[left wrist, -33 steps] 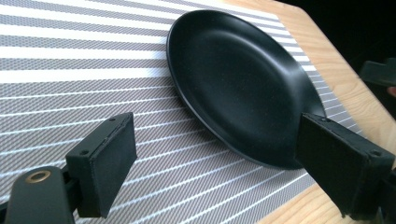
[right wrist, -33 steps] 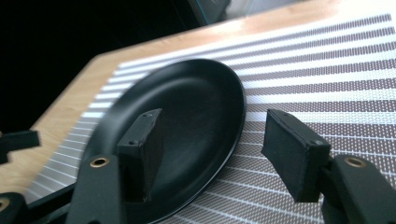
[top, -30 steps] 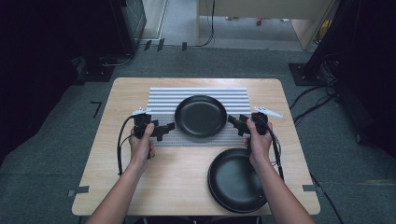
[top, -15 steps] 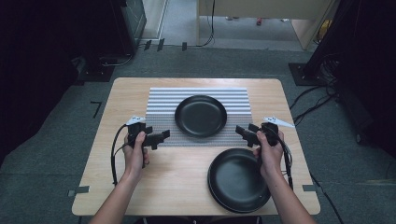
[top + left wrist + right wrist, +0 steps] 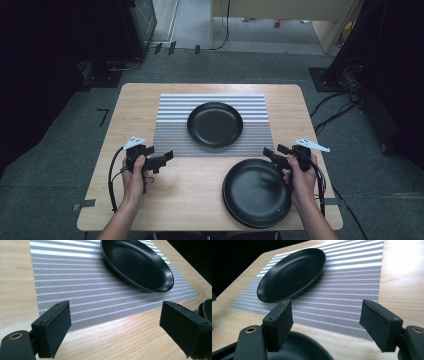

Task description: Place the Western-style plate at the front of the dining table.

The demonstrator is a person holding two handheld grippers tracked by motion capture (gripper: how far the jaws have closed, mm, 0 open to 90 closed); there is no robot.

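In the high view, the near plate (image 5: 255, 192) is partly covered at its right rim by the right hand (image 5: 300, 180), and the person's forearms are cut off by the bottom edge. In the right gripper view, that plate (image 5: 299, 347) runs off the bottom edge. The far plate (image 5: 137, 262) is cropped at the top in the left gripper view.

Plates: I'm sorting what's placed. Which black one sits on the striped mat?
The far plate, centred on the mat. The near plate lies on bare table by the right gripper.
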